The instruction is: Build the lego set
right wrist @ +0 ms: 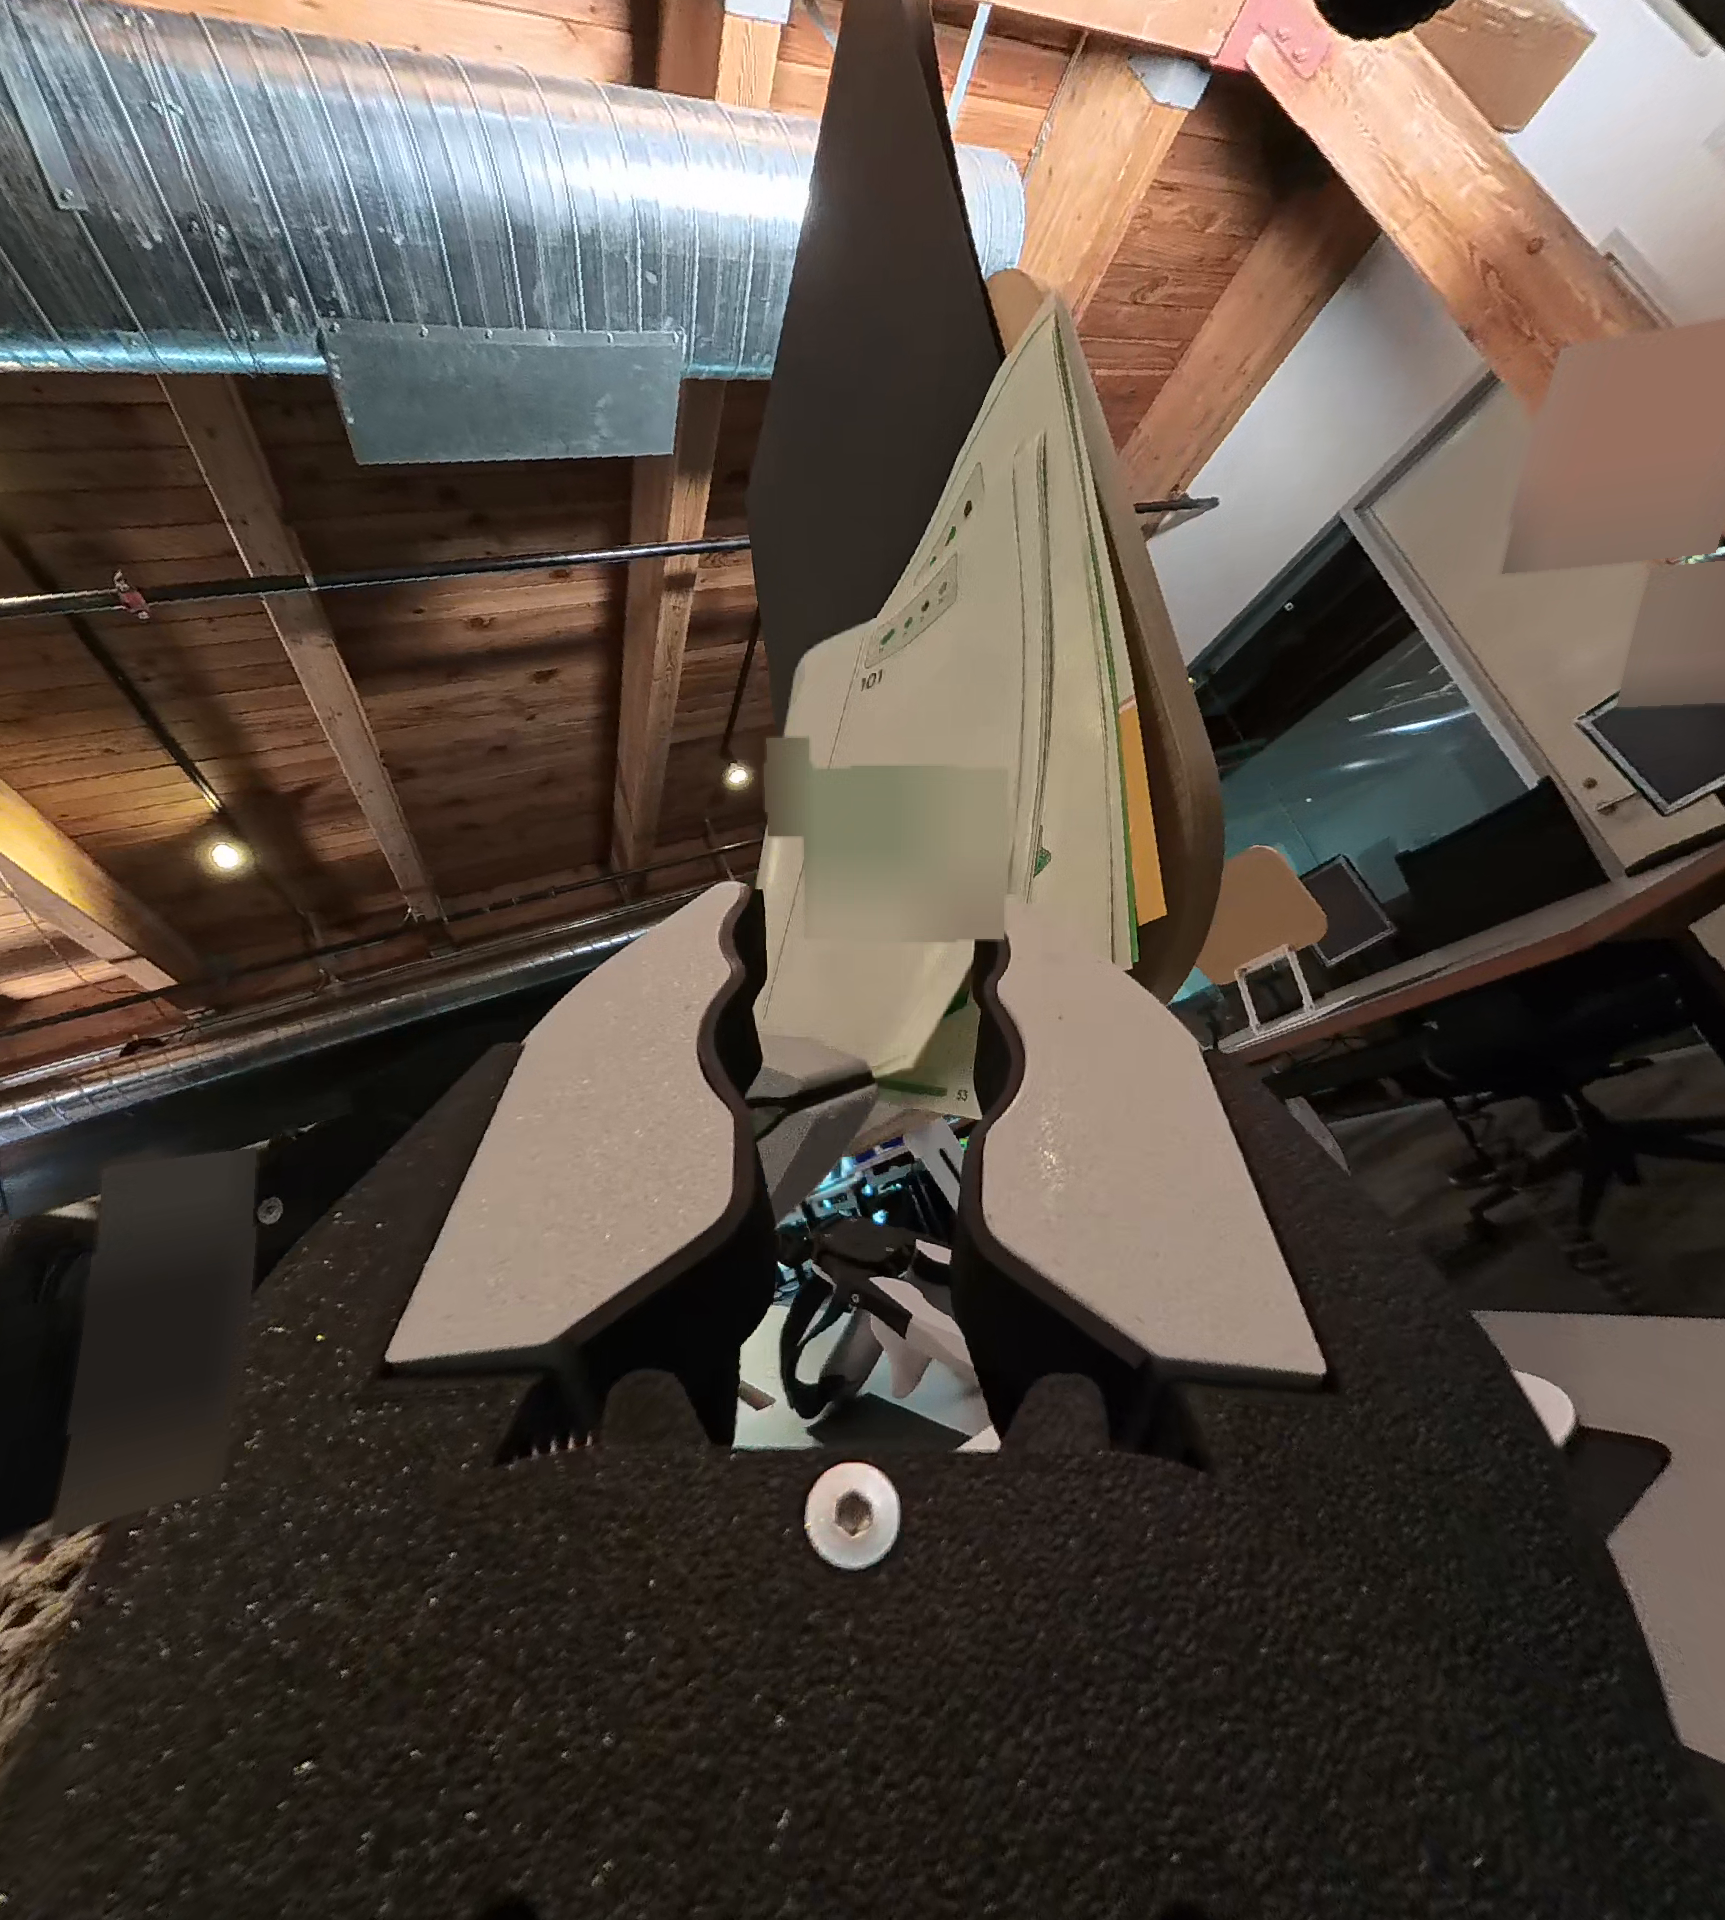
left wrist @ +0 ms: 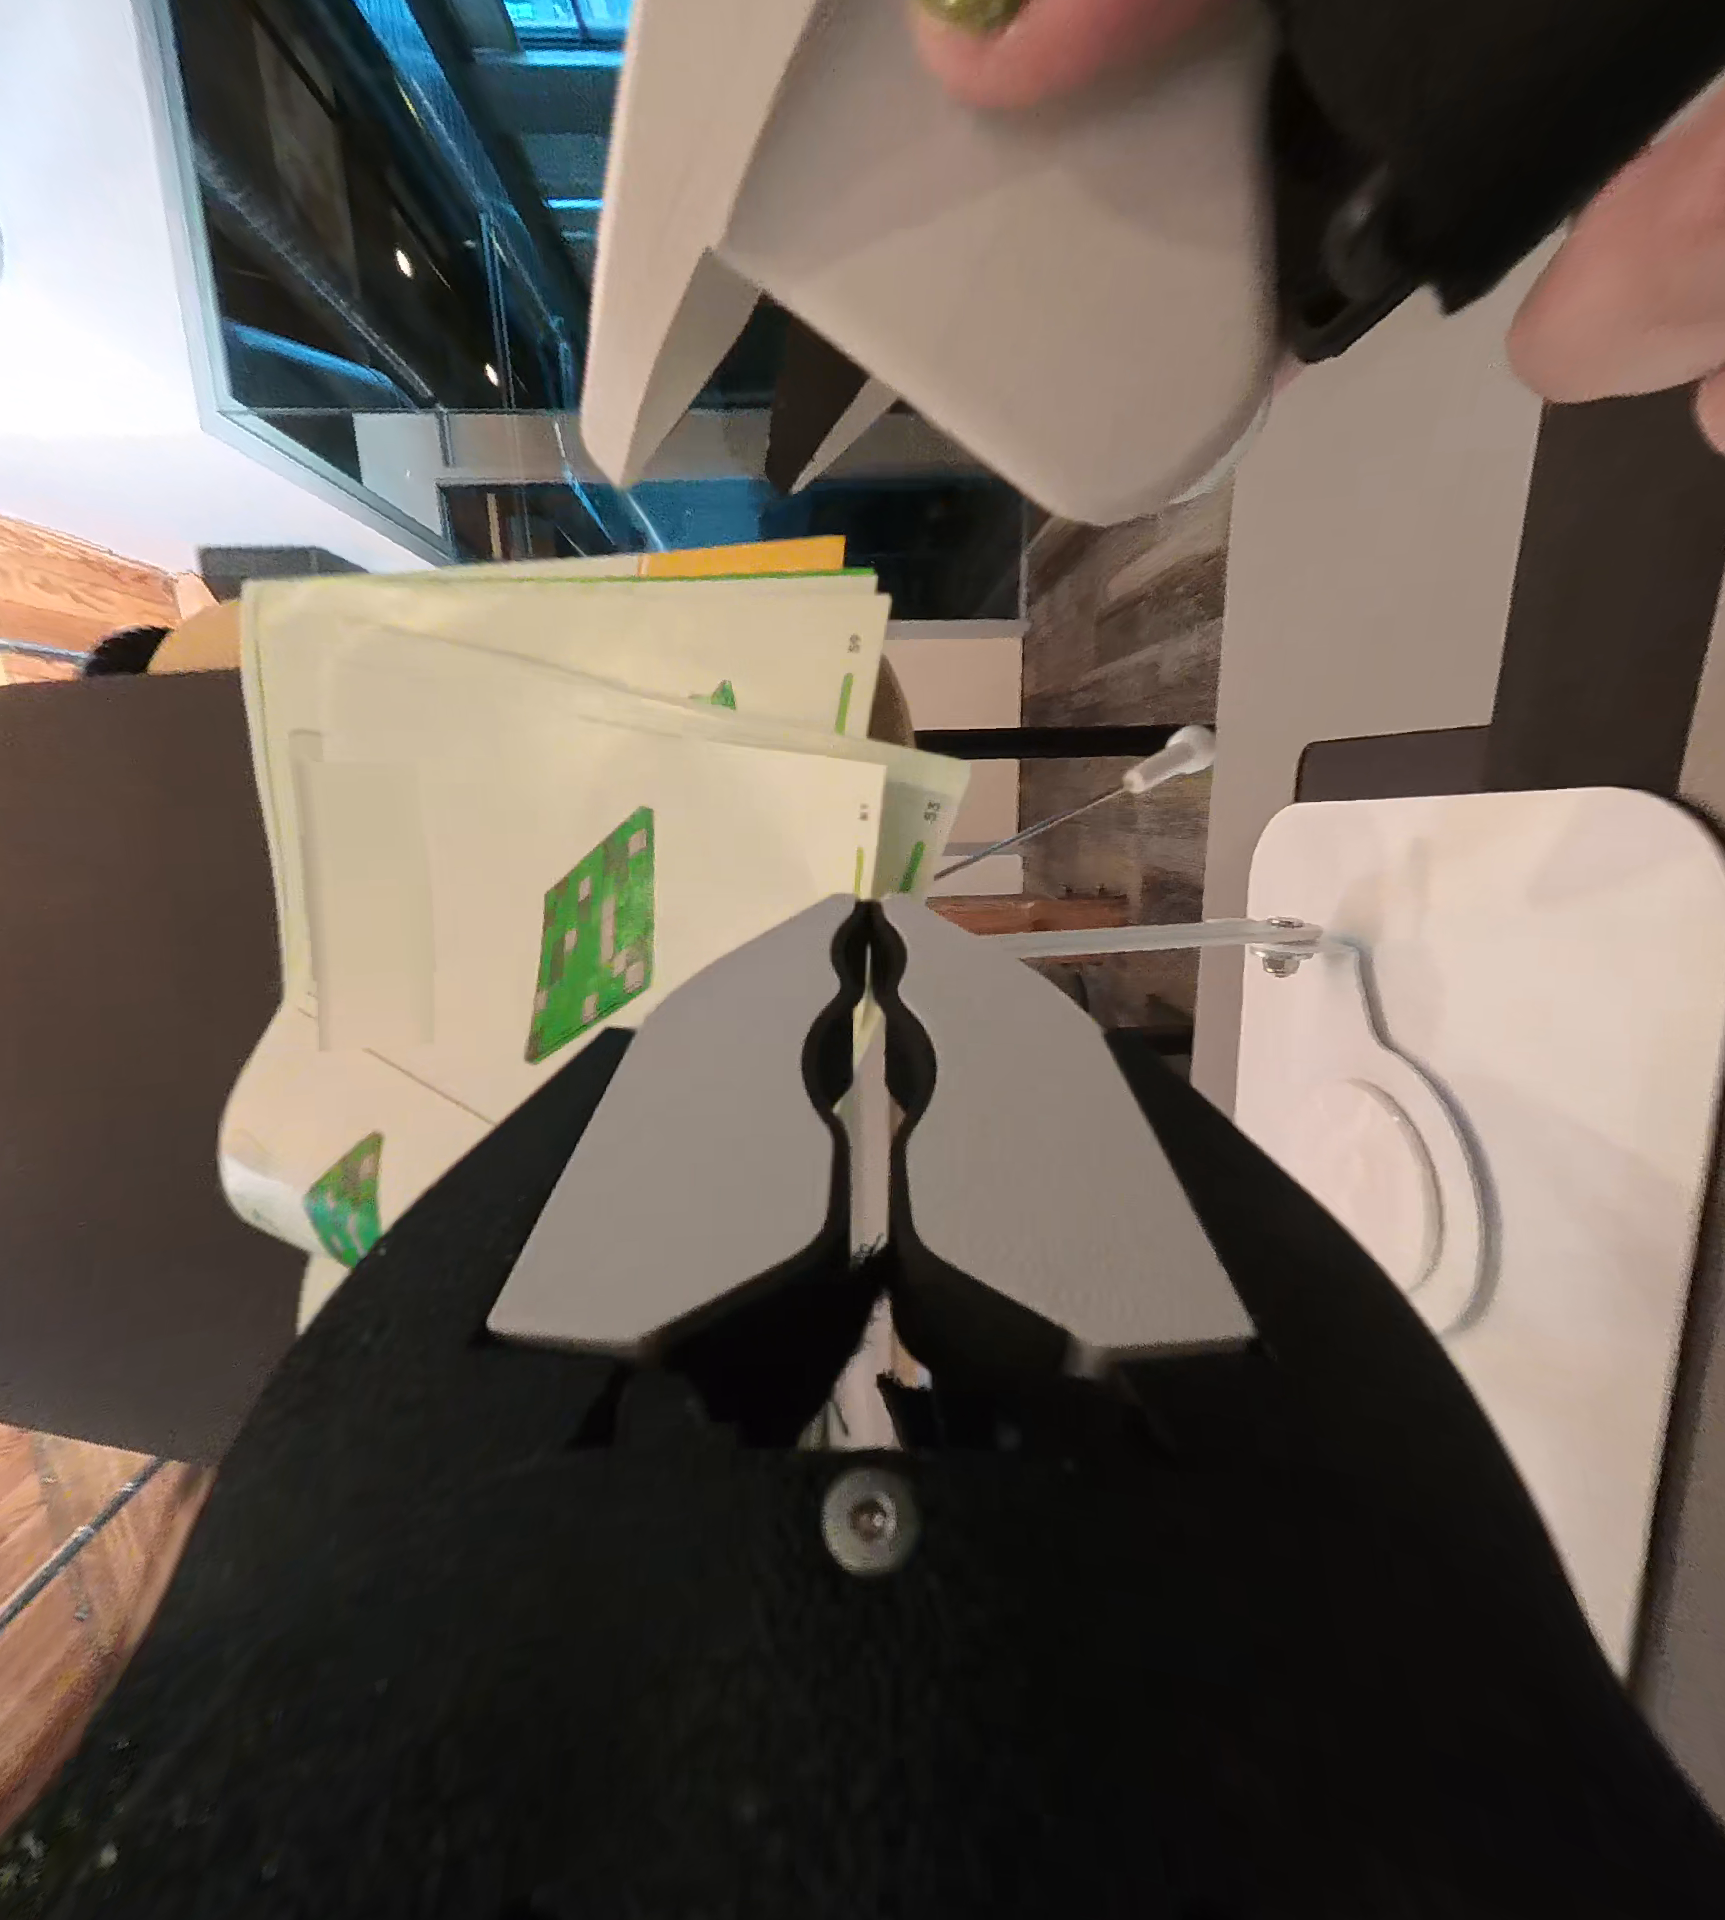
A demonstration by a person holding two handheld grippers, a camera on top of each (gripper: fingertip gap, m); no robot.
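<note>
The pale green instruction booklet [left wrist: 567, 831] is raised in the air with its pages fanned out and a green plate pictured on the open page. My left gripper [left wrist: 870, 909] is shut on a thin page of it, and the page edge shows between the pads. In the right wrist view the booklet [right wrist: 941, 644] stands upright in front of my right gripper [right wrist: 868, 925], whose fingers are apart with the lower pages between them, not pressed. The left gripper's grey fingers [right wrist: 806, 1081] show there at the page corner. The right gripper [left wrist: 712, 468], held by a hand [left wrist: 1668, 260], also shows open in the left wrist view.
A white plate with a metal bracket [left wrist: 1460, 1143] stands at the right in the left wrist view. A desk [right wrist: 1564, 935] and office chairs lie at the right in the right wrist view. A metal duct [right wrist: 318, 208] and wooden beams run overhead. About 7 centimeters separates my left fingertips from my right.
</note>
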